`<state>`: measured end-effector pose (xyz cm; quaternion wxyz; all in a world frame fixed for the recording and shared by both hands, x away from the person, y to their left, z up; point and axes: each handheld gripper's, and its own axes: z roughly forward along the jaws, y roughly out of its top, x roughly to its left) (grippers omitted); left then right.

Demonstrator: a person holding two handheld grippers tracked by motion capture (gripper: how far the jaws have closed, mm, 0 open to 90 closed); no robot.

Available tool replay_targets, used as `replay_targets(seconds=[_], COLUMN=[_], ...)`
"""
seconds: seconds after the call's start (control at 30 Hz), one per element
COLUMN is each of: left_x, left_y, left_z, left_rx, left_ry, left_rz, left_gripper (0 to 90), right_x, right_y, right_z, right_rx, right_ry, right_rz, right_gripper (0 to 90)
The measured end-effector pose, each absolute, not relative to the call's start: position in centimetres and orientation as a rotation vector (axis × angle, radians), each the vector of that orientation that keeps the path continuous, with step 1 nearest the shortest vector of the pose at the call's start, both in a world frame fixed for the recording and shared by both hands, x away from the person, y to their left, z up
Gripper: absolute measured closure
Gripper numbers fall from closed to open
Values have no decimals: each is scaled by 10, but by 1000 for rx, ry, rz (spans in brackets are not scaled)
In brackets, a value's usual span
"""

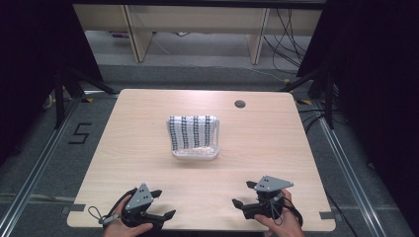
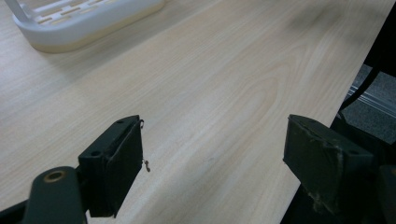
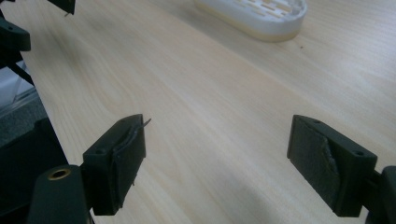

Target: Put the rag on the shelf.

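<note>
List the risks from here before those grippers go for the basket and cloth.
The striped cloth drapes over the white basket, so pulling it might drag or tip the light basket. Both the left gripper and right gripper sit open near the table's front edge, far from it; a long reach could misjudge the rim.

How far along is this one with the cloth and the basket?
A striped cloth already lies draped over the white basket in the middle of the table. Nothing is in hand: the left hand-held gripper and right hand-held gripper sit open at the near edge, apart from the basket. Any handling of the cloth has not begun.
</note>
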<state>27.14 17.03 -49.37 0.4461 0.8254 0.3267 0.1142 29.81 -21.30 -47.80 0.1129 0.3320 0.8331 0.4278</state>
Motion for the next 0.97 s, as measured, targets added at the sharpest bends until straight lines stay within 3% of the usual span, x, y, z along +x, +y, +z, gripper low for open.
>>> replay_targets(seconds=[0.97], left_x=[282], left_y=[181], left_z=[-502], left_rx=[2078], left_ry=[846], left_rz=[299], left_gripper=[192], right_x=[298], right_y=[-217], right_z=[-484], right_rx=[983], right_ry=[2464], right_rz=[1225], right_gripper=[206])
